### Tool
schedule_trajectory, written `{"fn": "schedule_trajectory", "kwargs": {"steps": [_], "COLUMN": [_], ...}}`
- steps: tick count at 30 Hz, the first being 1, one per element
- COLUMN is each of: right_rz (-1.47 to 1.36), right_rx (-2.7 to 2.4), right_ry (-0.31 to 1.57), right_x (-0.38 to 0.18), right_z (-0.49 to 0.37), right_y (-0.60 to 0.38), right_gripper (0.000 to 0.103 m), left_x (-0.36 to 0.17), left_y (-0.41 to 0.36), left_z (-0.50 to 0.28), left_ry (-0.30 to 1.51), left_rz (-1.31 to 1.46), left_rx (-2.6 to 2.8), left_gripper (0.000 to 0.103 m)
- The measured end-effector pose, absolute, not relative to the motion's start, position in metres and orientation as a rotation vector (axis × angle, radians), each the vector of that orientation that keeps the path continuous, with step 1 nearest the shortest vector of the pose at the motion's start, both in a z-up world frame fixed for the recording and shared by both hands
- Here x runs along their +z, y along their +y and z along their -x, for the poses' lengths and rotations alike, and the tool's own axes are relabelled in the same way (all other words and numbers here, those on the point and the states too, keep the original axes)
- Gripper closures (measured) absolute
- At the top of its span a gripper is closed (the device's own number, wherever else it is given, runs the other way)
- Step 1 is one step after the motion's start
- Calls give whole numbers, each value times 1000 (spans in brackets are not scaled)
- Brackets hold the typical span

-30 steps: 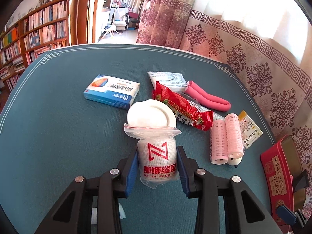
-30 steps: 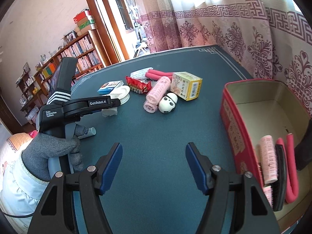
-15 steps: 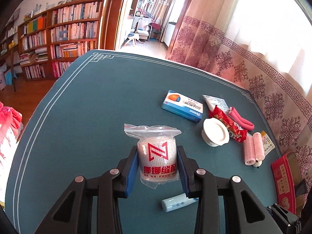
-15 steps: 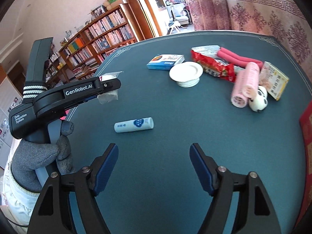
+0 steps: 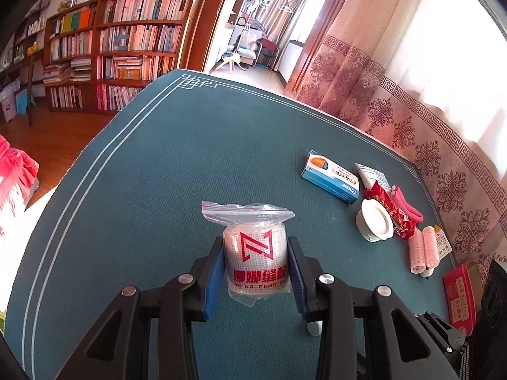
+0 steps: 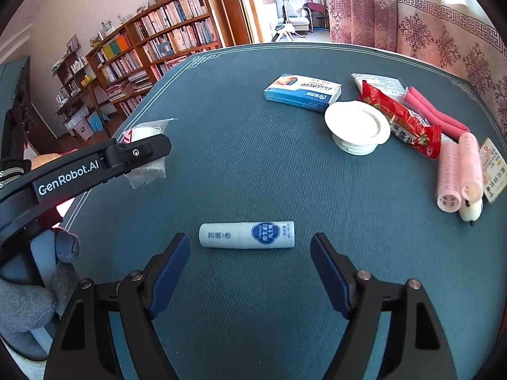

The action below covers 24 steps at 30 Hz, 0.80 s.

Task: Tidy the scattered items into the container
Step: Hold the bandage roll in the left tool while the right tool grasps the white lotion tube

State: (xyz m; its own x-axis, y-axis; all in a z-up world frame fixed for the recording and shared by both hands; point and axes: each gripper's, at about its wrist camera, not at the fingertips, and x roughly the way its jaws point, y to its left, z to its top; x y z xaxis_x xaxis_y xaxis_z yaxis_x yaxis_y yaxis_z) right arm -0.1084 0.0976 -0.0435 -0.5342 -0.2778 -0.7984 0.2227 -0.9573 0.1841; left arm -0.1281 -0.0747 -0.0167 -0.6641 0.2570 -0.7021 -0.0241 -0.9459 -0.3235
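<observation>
My left gripper (image 5: 256, 244) is shut on a white roll in a clear zip bag (image 5: 255, 253) and holds it above the green table. The right wrist view shows that same left gripper (image 6: 139, 152) at the left, with the bagged roll (image 6: 145, 133) in it. My right gripper (image 6: 250, 250) hangs low over the table, its jaws opening wide. A white tube with a blue label (image 6: 247, 235) lies crosswise just past its fingertips, and neither pad touches it. The red container box (image 5: 459, 294) shows at the left wrist view's lower right edge.
Loose items lie at the right of the table (image 6: 253, 164): a blue box (image 6: 302, 91), a white round lid (image 6: 358, 126), a red snack packet (image 6: 402, 117), pink foam sticks (image 6: 434, 114), pink hair rollers (image 6: 459, 171) and a paper sachet (image 6: 492, 171). A gloved hand (image 6: 28, 304) is at the left.
My left gripper has carried the bagged roll leftward, away from the pile. My right gripper has swung from beside the red box to the white tube, with its jaws wider.
</observation>
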Motion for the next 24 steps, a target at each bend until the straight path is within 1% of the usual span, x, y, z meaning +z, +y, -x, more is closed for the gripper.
{"fn": "schedule_trajectory", "kwargs": {"steps": [11, 12, 13, 14, 24], "right_rz": [-1333, -1328, -1313, -1306, -1243], "right_rx": [-2575, -2579, -2590, -2590, -2625], "right_ry": [107, 128, 151, 164, 67], "right_x": [-57, -58, -57, -57, -43], "right_z": [118, 117, 116, 115, 98], "right_y": [78, 78, 77, 77, 99], "right_gripper": [22, 27, 30, 30, 30], "left_x": [-25, -26, -26, -26, -20], "left_y": [-73, -73, -73, -72, -55], "left_z": [130, 130, 130, 130, 124], "left_ry": [-445, -445, -445, -444, -392], "left_rz": [1225, 1227, 1229, 1231, 1222], "left_rx": [2679, 2679, 2679, 2678, 2672], "left_gripper": [64, 64, 64, 64, 64]}}
